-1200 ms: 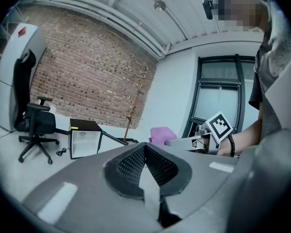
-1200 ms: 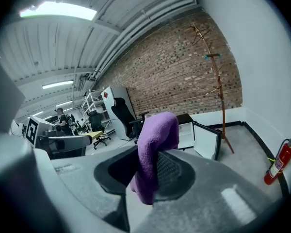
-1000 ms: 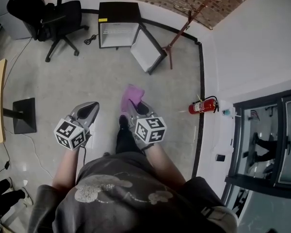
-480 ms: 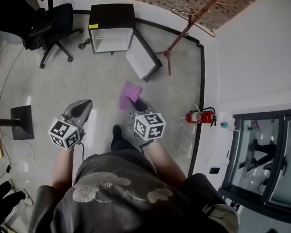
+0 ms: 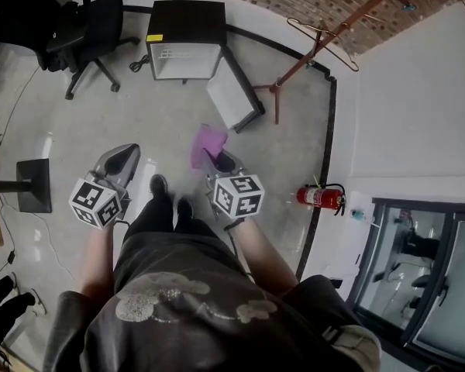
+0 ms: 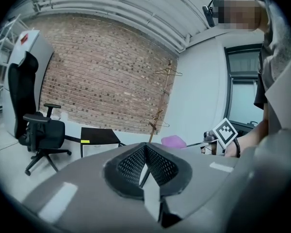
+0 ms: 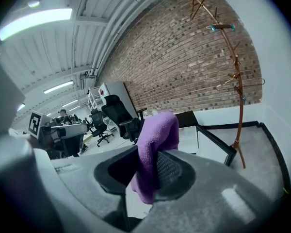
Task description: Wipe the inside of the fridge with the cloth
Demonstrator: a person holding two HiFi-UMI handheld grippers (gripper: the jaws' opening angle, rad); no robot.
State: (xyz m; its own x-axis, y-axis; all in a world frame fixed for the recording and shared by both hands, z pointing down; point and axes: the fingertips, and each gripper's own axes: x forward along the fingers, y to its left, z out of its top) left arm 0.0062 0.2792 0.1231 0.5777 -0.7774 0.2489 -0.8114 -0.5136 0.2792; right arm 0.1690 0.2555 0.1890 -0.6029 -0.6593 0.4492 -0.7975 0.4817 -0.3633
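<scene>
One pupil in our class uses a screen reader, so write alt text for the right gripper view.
The right gripper is shut on a purple cloth, which sticks up between its jaws. Beyond it stands a small black fridge with its door open, before a brick wall, with a coat stand to the right.

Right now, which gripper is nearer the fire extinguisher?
Right. The right gripper, holding the cloth, hangs left of the fire extinguisher; the left gripper is beyond the person's legs.
</scene>
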